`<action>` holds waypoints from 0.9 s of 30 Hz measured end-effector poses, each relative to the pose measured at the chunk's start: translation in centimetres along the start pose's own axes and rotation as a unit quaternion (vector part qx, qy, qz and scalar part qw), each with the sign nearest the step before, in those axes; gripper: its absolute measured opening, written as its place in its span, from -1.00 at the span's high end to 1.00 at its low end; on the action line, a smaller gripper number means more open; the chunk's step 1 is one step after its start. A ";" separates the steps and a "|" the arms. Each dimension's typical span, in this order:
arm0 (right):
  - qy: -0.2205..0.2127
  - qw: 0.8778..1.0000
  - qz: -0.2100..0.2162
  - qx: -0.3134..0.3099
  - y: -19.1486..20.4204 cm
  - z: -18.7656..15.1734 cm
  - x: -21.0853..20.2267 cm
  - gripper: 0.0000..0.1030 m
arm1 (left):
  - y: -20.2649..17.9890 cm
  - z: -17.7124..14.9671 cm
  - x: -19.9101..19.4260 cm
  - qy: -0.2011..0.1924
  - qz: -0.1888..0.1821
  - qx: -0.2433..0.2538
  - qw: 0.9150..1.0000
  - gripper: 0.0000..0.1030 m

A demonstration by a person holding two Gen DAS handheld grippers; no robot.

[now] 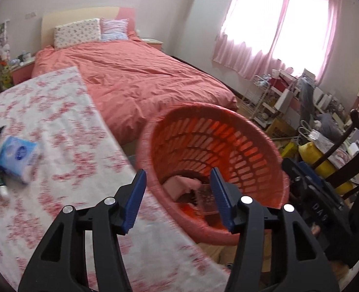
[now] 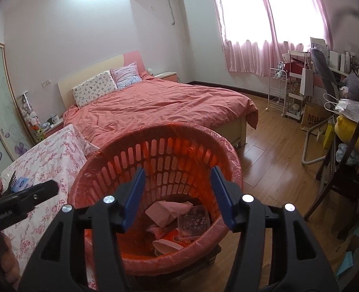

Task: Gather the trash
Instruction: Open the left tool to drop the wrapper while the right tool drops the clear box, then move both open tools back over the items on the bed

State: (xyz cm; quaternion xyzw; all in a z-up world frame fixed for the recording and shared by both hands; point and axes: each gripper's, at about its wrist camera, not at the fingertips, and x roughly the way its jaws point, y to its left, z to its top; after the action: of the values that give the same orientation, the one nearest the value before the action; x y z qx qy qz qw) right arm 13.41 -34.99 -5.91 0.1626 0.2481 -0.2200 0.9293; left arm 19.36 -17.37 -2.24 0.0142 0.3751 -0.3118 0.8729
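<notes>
Trash: pink crumpled paper, a clear patterned plastic box and a white-and-orange wrapper, all lying at the bottom of the red slotted basket, which is lined with a thin film bag. Basket stands on the wood floor, just beside the floral-clothed table and near the foot of the coral bed. Right gripper: jaws partly open, empty, over the basket mouth. Left gripper: partly open, empty, at the basket's table-side rim; its body reads "GenRoboT.AI", possibly. On the table, a blue-and-white tissue pack, print blurred. Brown bag marked "MUJI". Open floor lies right of the basket.
</notes>
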 end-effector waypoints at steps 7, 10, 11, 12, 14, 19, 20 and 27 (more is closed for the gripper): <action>0.006 0.999 0.018 -0.029 3.1 0.0 -0.9 -0.08 | 4.1 -1.0 -3.4 -0.019 0.063 -0.012 0.998 -0.12; 0.011 0.998 0.035 -0.052 5.6 -0.2 -1.2 -0.08 | 6.3 -1.3 -5.3 -0.030 0.086 -0.028 0.995 -0.13; 0.013 0.997 0.042 -0.059 6.5 -0.3 -1.3 -0.08 | 7.1 -1.5 -6.0 -0.033 0.095 -0.033 0.994 -0.13; 0.015 0.996 0.050 -0.069 7.6 -0.5 -1.4 -0.08 | 7.7 -1.6 -6.5 -0.035 0.102 -0.039 0.993 -0.14; 0.017 0.994 0.063 -0.087 9.7 -0.9 -1.6 -0.08 | 9.3 -2.1 -7.8 -0.041 0.118 -0.051 0.991 -0.14; 0.026 0.986 0.105 -0.131 15.3 -1.8 -2.4 -0.08 | 12.9 -3.5 -10.6 -0.051 0.156 -0.082 0.983 -0.14; 0.027 0.984 0.112 -0.138 16.3 -2.0 -2.6 -0.08 | 13.6 -3.8 -11.1 -0.053 0.162 -0.088 0.981 -0.14; 0.044 0.967 0.166 -0.186 23.5 -3.8 -3.9 -0.08 | 18.3 -5.5 -14.1 -0.063 0.201 -0.127 0.969 -0.14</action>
State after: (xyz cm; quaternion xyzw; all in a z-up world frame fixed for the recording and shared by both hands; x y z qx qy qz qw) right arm 20.40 -12.22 -2.41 0.0353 0.2953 -0.0057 0.9547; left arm 18.56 6.32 -0.65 -0.0409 0.3454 -0.0796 0.9342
